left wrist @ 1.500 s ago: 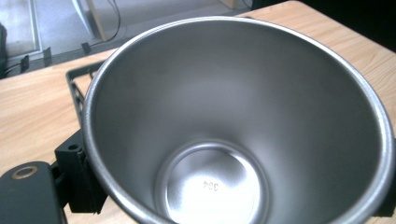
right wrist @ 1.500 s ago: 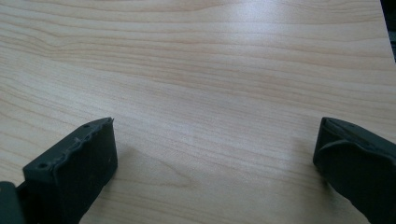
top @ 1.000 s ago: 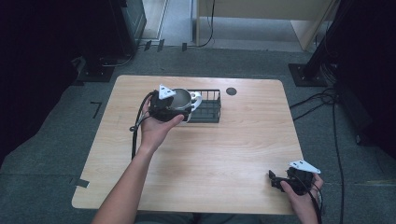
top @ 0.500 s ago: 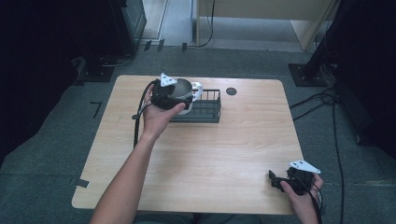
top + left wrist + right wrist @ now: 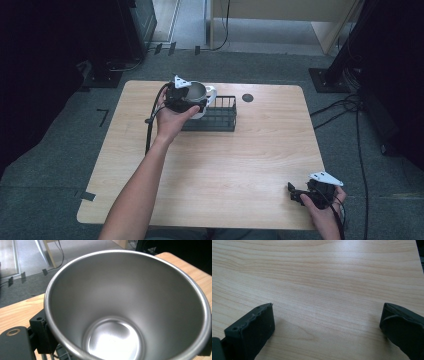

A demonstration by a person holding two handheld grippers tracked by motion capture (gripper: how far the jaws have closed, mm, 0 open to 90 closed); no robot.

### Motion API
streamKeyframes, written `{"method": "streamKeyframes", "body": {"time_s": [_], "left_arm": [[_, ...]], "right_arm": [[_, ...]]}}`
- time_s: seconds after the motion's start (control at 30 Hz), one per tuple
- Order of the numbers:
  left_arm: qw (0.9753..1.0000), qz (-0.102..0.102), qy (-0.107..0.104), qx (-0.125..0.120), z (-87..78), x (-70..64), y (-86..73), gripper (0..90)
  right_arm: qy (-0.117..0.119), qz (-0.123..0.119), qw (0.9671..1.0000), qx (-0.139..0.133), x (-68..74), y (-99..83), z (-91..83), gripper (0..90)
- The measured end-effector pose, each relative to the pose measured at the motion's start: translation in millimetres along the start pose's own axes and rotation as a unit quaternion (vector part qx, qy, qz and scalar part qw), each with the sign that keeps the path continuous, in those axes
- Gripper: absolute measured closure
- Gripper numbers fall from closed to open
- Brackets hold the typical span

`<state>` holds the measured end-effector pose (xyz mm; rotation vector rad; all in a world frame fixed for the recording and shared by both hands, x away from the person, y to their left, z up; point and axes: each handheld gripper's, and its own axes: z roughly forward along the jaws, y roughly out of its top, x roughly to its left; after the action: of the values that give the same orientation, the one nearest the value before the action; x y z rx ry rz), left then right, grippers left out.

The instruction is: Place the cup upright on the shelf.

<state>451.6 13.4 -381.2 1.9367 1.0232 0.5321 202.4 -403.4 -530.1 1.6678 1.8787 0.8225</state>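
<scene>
Mug hanging over the rack at 12 o'clock

Left gripper (image 5: pixel 186 98) clamped on the steel mug (image 5: pixel 197 95) above the wire rack (image 5: pixel 218 116), could slip; right gripper (image 5: pixel 305 194) spread wide at 5 o'clock on the table (image 5: pixel 240 160)

On the wooden table (image 5: pixel 210 165), the left claw (image 5: pixel 192 102) holds a white mug (image 5: pixel 200 95) with a metal inside, above the left end of a black wire rack (image 5: pixel 220 115). The right claw (image 5: pixel 295 195) rests low near the table's front right corner, well apart from the rack.
</scene>
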Motion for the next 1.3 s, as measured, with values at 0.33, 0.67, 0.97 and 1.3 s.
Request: {"method": "streamKeyframes", "body": {"time_s": [0.33,0.67,0.97,1.3], "left_arm": [[1.0,0.005,0.006,0.003,9.0,3.0,6.5,8.1],[1.0,-0.001,0.008,0.003,17.3,5.7,8.4,8.1],[0.9998,-0.001,0.015,0.015,22.6,12.9,6.9,8.1],[0.9995,0.006,0.0,0.03,35.5,12.3,-4.9,8.0]], "right_arm": [[0.0,0.0,1.0,0.0,0.0,0.0,0.0,0.0],[0.0,0.0,1.0,0.0,0.0,0.0,0.0,0.0],[0.0,0.0,1.0,0.0,0.0,0.0,0.0,0.0],[0.0,0.0,1.0,0.0,0.0,0.0,0.0,0.0]]}}
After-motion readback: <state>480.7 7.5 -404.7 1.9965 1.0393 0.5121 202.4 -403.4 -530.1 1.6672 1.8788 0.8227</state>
